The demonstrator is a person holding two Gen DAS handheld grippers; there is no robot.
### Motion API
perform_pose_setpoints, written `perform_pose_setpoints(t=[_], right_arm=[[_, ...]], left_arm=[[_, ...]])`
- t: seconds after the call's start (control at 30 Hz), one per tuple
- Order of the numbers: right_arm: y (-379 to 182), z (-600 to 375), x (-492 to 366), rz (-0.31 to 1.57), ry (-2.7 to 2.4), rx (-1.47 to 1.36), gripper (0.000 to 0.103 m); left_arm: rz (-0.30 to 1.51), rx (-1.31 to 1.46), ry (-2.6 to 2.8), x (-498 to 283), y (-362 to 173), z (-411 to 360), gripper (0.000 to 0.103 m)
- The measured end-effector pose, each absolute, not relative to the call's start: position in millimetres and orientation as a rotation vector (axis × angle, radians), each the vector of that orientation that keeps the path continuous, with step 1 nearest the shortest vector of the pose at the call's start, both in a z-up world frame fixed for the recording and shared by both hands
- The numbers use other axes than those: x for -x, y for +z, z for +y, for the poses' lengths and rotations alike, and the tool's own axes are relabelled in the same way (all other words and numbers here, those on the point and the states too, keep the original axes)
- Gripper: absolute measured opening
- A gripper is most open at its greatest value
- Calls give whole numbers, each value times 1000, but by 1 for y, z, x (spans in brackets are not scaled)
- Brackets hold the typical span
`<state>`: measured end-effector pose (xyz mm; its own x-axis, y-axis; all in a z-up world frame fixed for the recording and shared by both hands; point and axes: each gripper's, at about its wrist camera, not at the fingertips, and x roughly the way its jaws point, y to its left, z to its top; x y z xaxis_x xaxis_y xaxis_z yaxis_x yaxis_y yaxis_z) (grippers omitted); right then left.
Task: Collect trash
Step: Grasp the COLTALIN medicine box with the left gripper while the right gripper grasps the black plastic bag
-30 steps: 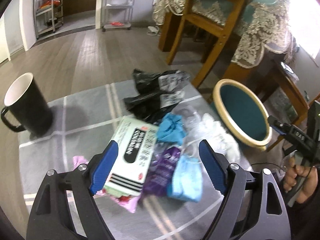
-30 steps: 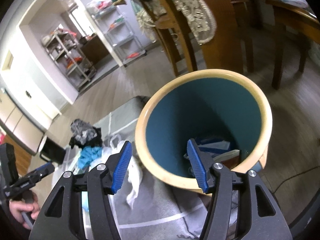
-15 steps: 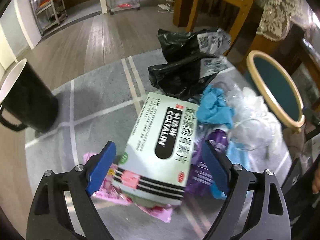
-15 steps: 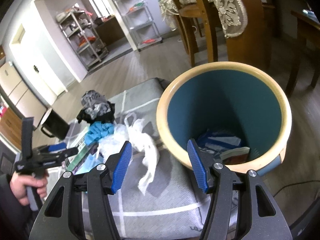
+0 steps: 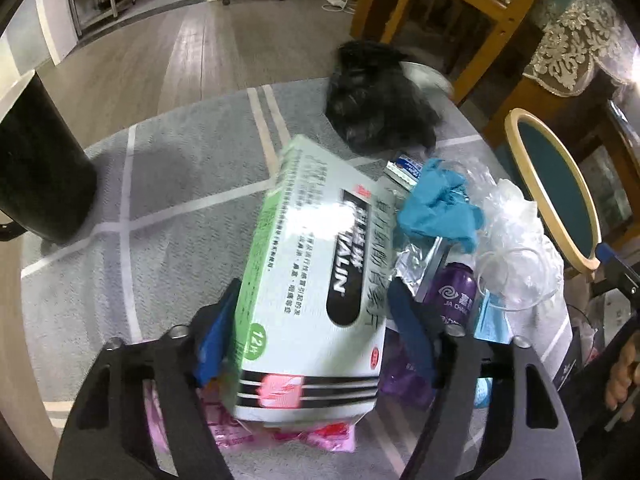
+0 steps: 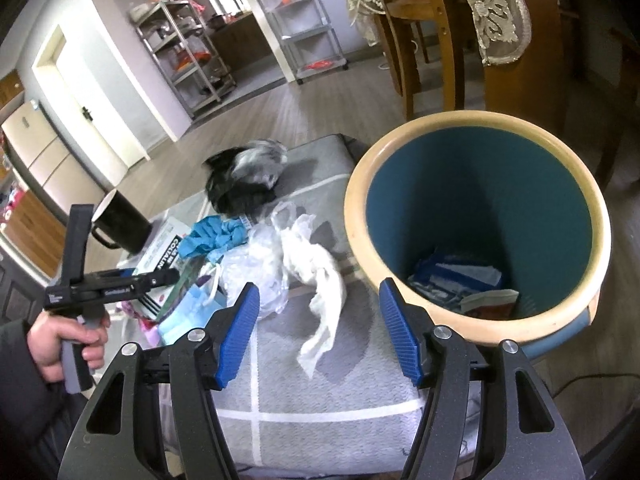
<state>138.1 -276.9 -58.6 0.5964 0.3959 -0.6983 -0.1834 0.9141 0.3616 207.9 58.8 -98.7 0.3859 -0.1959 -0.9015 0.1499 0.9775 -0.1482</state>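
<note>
My left gripper [image 5: 312, 332] is shut on a white and green medicine box [image 5: 316, 264], one blue pad on each long side, its far end tilted up off the grey rug [image 5: 180, 184]. Around it lie a blue glove [image 5: 438, 204], a purple can [image 5: 454, 292], clear plastic bags [image 5: 516, 248], a black bag [image 5: 380, 104] and a pink wrapper [image 5: 280, 436]. My right gripper [image 6: 318, 328] is open and empty, above the rug next to the tan bin [image 6: 476, 224] with a teal inside, which holds some packets. A white plastic bag [image 6: 320, 276] lies just ahead of it.
A black mug [image 5: 36, 164] stands at the rug's left; it also shows in the right wrist view [image 6: 120, 224]. Wooden chairs and a table with a lace cloth [image 5: 568, 32] stand behind the bin. Metal shelves [image 6: 192, 48] line the far wall.
My left gripper has moved forward and closed on the medicine box, whose far end now lifts. My right gripper has drawn back from the bin toward the rug.
</note>
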Motion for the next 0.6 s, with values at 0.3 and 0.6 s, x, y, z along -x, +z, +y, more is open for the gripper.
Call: perform_pose_setpoints(t=[0.3,0.6], right_arm=[[-61,-279,-137,874,340,-275,64],[-60,-279,-137,870,344,-275,64]], left_arm=[[1154,44,-250,-196,-91,59,50],[1144,-27,-222,-205,-90,54,72]])
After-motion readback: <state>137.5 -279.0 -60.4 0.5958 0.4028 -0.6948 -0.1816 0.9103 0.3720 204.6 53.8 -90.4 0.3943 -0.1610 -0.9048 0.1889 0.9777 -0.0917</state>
